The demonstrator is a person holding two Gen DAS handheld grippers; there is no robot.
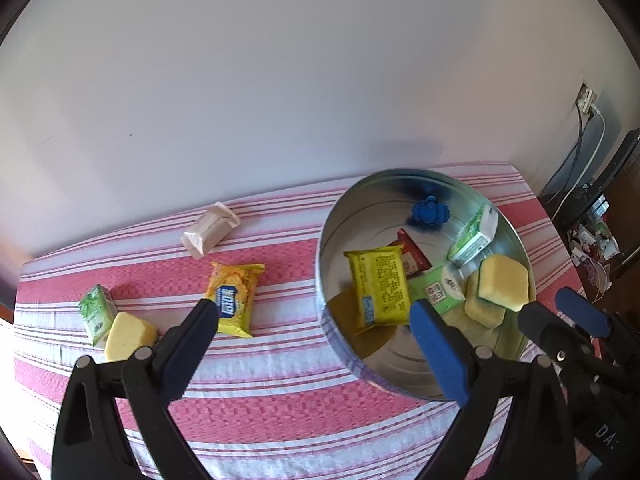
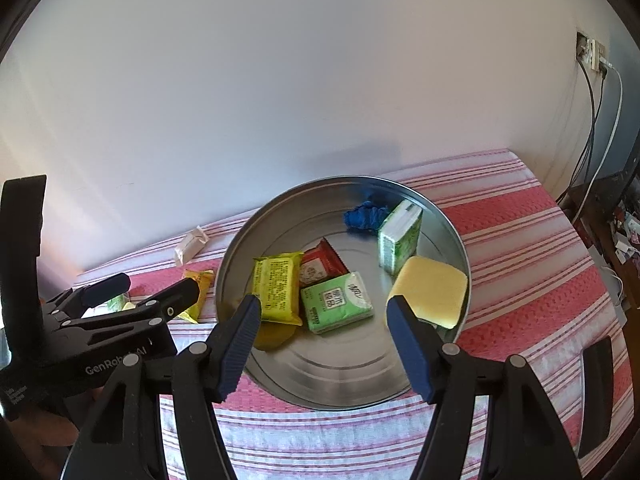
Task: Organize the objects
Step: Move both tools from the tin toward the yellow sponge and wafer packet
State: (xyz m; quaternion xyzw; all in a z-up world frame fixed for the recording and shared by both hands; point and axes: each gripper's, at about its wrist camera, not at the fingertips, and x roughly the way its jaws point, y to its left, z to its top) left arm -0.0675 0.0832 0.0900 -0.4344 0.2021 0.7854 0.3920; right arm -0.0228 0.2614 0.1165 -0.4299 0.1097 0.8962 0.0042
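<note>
1. Round metal tin [image 2: 452, 224]: shallow, brushed silver, concentric ridges on the floor, straight low wall; on the striped cloth [image 2: 520, 248] toward 3 o'clock of the table in the left wrist view.
2. Inside tin: yellow printed foil packet [image 2: 278, 288] at 9 o'clock; red wrapper [image 2: 320, 268] with zigzag edge, partly under it; glossy green tissue pack [image 2: 338, 302] at centre; green-and-white carton [image 2: 400, 236] leaning at 2 o'clock; crumpled blue knitted item [image 2: 366, 216] at 12 o'clock; yellow sponge [image 2: 430, 290], porous, rounded corners, propped against the wall at 4 o'clock.
3. Outside tin, left wrist view: orange-yellow snack packet [image 1: 234, 294] just beside the tin at 9 o'clock; beige wrapped block [image 1: 210, 230] at 10 o'clock; small green carton [image 1: 96, 312] touching a yellow sponge wedge [image 1: 128, 336], far out at 9 o'clock.
4. Cloth: woven, pink and white bands with thin red lines.
5. Left gripper [image 1: 316, 324]: black frame, blue ribbed pads, spread wide, nothing held, over the tin's near rim.
6. Right gripper [image 2: 322, 320]: spread wide, nothing held, above the tin's near half.
</note>
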